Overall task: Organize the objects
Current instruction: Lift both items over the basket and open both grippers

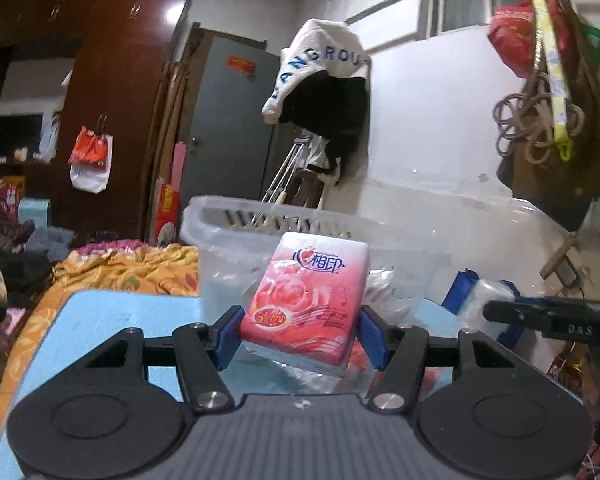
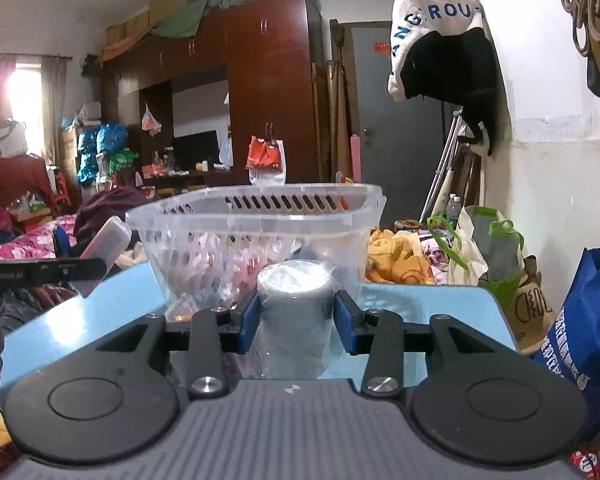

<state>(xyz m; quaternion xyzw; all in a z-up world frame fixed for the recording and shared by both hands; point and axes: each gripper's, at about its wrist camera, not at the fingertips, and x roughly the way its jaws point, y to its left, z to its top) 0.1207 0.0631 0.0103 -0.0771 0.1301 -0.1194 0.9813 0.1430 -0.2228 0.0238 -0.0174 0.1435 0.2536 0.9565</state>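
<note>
Left wrist view: the left gripper (image 1: 300,330) clamped one pink rose-printed plastic tissue pack (image 1: 306,300), raised above the light-blue tabletop (image 1: 112,316); one clear slotted plastic basket (image 1: 260,220) stood behind, its base hidden.
Right wrist view: the right gripper (image 2: 295,320) gripped one grey film-wrapped cylindrical roll (image 2: 294,316) before that basket, whose contents were unclear.

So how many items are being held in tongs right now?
2. A pink tissue pack sits clamped in the left tongs; a grey plastic-wrapped roll in the right tongs. Both are in front of the clear basket.
</note>
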